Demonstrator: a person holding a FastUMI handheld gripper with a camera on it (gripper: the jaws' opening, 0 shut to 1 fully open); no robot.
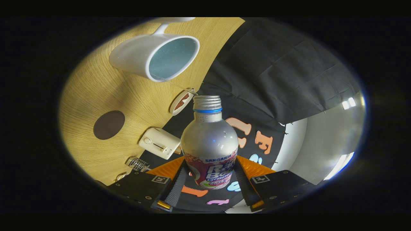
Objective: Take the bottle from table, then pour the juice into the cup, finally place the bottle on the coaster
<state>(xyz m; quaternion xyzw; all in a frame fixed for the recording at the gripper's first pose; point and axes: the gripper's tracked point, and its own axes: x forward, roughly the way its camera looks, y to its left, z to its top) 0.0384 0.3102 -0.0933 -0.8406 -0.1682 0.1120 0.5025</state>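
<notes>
A wooden table [96, 89] carries a white boxy appliance [159, 143] with a knob and a slot, close to its edge by the black cloth wall. A small wire rack [138, 164] sits further along that edge, near it.

The silver bottle [209, 141], uncapped, sits between the fingers; the white cup [154, 57] and dark round coaster [109, 125] lie beyond them.
</notes>
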